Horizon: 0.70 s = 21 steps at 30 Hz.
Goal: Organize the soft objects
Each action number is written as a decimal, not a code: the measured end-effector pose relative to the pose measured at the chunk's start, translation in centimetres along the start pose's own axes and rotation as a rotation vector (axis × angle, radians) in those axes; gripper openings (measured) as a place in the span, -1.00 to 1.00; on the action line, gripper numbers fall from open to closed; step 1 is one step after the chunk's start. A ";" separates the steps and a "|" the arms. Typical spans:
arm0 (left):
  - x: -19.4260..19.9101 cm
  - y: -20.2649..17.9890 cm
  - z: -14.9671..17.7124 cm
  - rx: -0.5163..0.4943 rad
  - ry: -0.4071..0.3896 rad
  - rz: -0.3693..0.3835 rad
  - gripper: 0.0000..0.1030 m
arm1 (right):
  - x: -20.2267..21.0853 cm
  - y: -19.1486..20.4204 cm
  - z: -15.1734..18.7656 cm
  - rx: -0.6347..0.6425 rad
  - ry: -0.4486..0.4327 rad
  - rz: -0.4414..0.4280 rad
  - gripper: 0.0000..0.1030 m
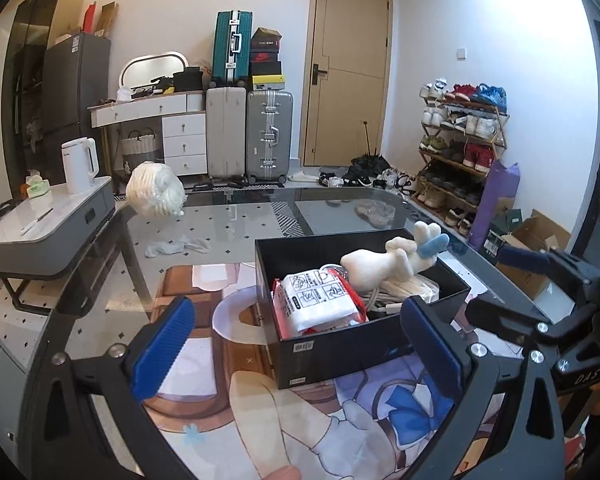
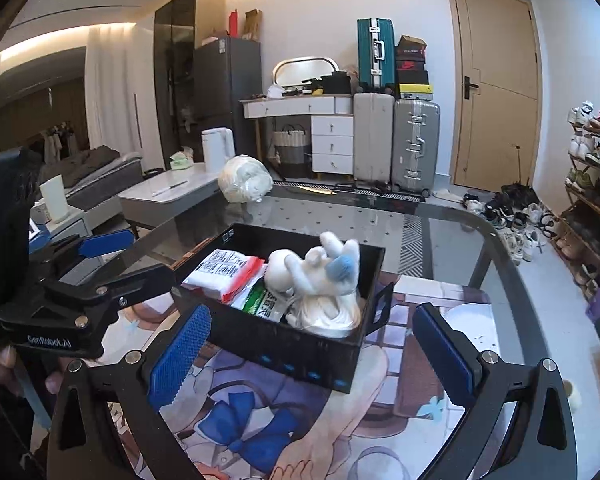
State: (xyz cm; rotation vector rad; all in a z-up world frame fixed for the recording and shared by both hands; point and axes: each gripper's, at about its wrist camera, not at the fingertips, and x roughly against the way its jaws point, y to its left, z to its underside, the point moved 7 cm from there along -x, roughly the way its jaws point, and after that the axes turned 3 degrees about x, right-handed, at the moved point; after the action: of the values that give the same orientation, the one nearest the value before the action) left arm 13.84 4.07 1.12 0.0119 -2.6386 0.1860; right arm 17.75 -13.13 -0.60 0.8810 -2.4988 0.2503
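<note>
I see a rigid black cardboard box (image 1: 352, 346) sitting on the printed mat (image 1: 228, 360) that covers the near part of the glass tabletop (image 1: 228, 216), and in it a fuzzy white plush toy (image 1: 384, 262) with a pale blue patch sprawls over crinkly plastic tissue packs (image 1: 318, 300) and a white cable. My left gripper (image 1: 296, 352) hangs over the mat at the box's near side and my right gripper (image 2: 312, 358) faces its other long side, both with ribbed blue pads spread wide and holding nothing. Near the far left corner of the glass lies a rounded white bundle in clear wrap (image 1: 154, 192).
</note>
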 end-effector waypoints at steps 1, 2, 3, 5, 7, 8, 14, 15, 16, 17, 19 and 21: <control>-0.1 0.0 0.1 0.001 -0.002 -0.004 1.00 | 0.0 0.1 0.3 0.002 -0.007 -0.003 0.99; -0.2 0.1 0.4 0.001 -0.002 -0.011 1.00 | 0.0 0.1 0.5 0.005 -0.014 -0.004 0.99; -0.3 0.2 0.5 0.003 -0.003 -0.016 1.00 | 0.0 0.2 0.7 0.006 -0.016 -0.002 0.99; -0.3 0.1 0.8 0.004 -0.009 -0.010 1.00 | -0.1 0.1 1.0 0.005 -0.023 -0.010 0.99; -0.4 0.0 1.1 0.001 -0.013 -0.010 1.00 | -0.2 0.1 1.2 0.011 -0.030 -0.008 0.99; -0.5 -0.1 1.2 0.000 -0.017 -0.014 1.00 | -0.3 0.0 1.2 0.013 -0.031 -0.003 0.99; -0.4 -0.5 1.7 -0.012 -0.025 -0.018 1.00 | -0.4 0.4 1.8 0.038 -0.039 0.005 0.99; -0.3 -0.6 1.7 -0.012 -0.029 -0.018 1.00 | -0.5 0.5 1.9 0.038 -0.038 0.004 0.99; -0.2 -0.5 1.7 -0.011 -0.034 -0.016 1.00 | -0.3 0.5 1.8 0.038 -0.050 0.001 0.99; -0.2 -0.6 1.7 -0.012 -0.038 -0.013 1.00 | -0.1 0.6 1.8 0.039 -0.057 -0.002 0.99; -0.2 -0.5 1.7 -0.010 -0.040 -0.018 1.00 | -0.1 0.7 1.7 0.046 -0.060 -0.007 0.99; -0.1 -0.3 1.7 -0.003 -0.043 -0.030 1.00 | 0.0 0.9 1.7 0.057 -0.065 -0.005 0.99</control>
State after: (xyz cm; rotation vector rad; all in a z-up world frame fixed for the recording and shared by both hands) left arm 13.13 3.55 -0.40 0.0557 -2.6799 0.1733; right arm 16.50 -12.98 -2.11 0.9326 -2.5601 0.2973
